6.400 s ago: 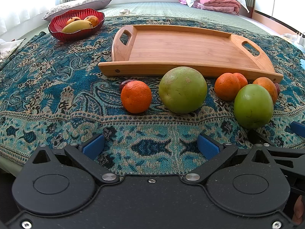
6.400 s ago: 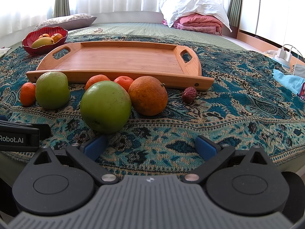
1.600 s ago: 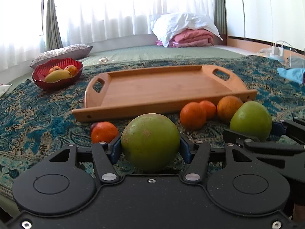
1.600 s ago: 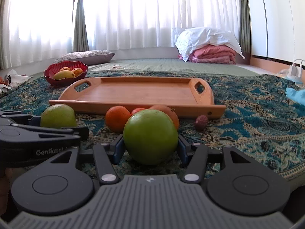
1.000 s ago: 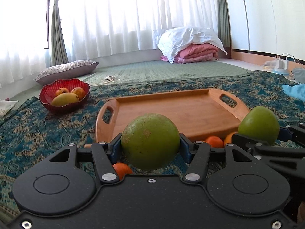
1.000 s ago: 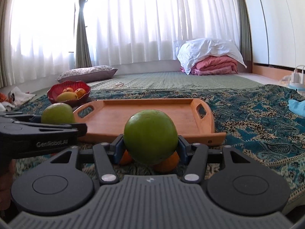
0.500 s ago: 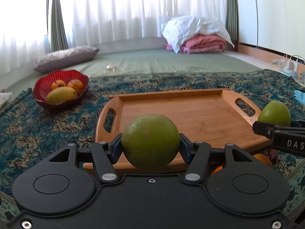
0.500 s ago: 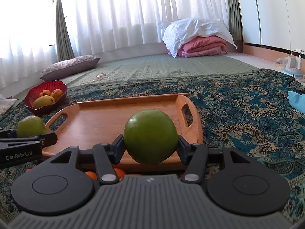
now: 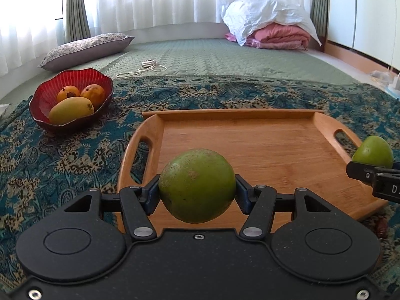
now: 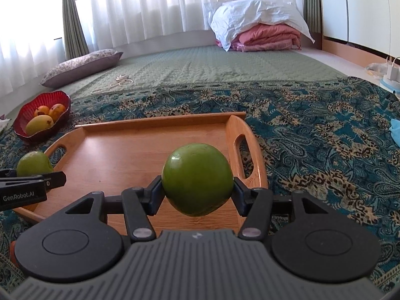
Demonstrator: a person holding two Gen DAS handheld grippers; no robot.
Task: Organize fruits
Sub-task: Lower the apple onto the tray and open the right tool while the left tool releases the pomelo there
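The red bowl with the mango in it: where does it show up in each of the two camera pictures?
Left wrist view: the red bowl sits upper left, on the patterned cloth, left of and beyond the wooden tray.
Right wrist view: the red bowl lies at the far left edge, smaller, again beyond the tray's left handle.
Shared landmark: the wooden tray, in the middle of both pictures.

Wooden tray point(image 9: 262, 145): near edge hidden behind left gripper point(image 9: 197, 195) and dull green fruit point(image 9: 197, 185). Beyond tray's right handle: shiny green fruit point(image 9: 373, 151) partly covered, right gripper point(image 9: 375, 172) cut by frame edge.
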